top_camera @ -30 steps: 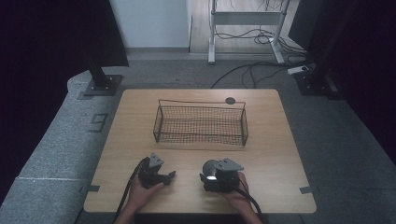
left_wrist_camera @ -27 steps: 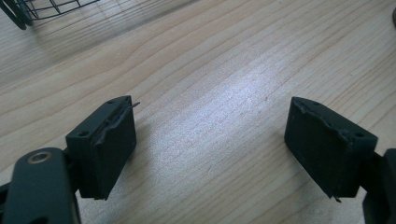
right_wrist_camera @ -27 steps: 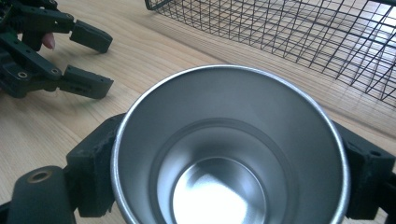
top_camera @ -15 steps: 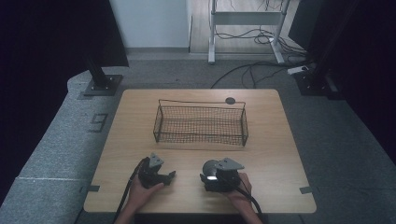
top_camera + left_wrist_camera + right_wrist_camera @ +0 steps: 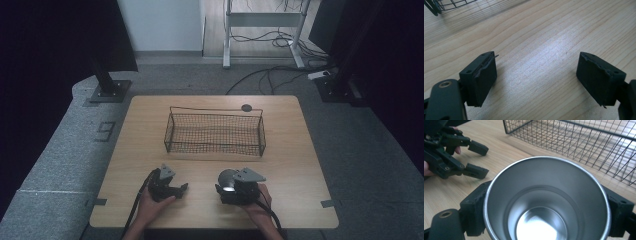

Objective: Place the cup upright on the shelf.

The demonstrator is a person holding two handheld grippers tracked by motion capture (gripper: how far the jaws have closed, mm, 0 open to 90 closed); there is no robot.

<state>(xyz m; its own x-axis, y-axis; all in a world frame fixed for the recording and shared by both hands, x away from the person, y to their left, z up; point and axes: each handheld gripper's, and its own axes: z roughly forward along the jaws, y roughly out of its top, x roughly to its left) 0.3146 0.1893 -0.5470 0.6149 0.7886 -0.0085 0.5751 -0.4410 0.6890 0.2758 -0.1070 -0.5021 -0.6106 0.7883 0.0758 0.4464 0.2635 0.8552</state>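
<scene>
On the wooden bench (image 5: 300,165), near its front edge, the right tongs (image 5: 546,202) clamp a steel cup (image 5: 546,200) before the wire basket (image 5: 215,132); the left tongs (image 5: 536,80) gape wide, holding nothing.

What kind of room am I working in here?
Probably a lab or recording workspace, not a home: a bare wooden table stands on grey carpet, with loose cables on the floor beyond, a metal desk frame, and dark stands at the table's far corners.
</scene>
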